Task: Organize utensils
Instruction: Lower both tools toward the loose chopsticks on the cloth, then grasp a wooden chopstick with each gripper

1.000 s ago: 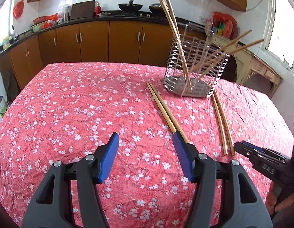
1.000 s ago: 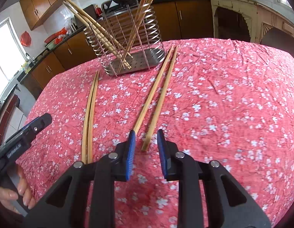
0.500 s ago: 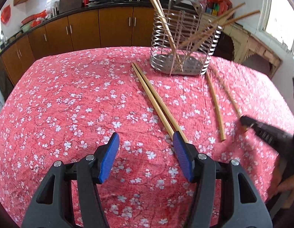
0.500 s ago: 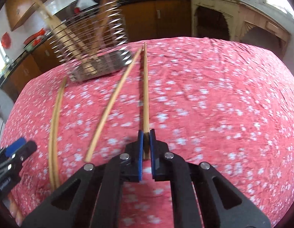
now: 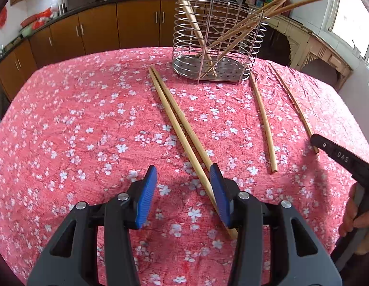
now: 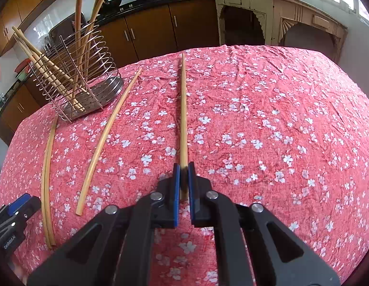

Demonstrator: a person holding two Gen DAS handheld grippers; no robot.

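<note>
Bamboo chopsticks and wire chopstick holder on the floral cloth.
Holder (image 5: 215, 45) upright at 12 o'clock, several chopsticks leaning inside; a touching pair (image 5: 177, 124) lies flat, a single chopstick (image 5: 264, 119) at 2 o'clock, another (image 6: 183, 119) clamped at its near end.

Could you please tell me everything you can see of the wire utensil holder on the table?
The wire utensil holder is shiny metal, stacked wire rings on upright rods above a perforated base tray, with a flat back plate that has hanging holes. It stands upright on the far part of the floral tablecloth. Several chopsticks lean inside it, tips poking above the rim.
</note>
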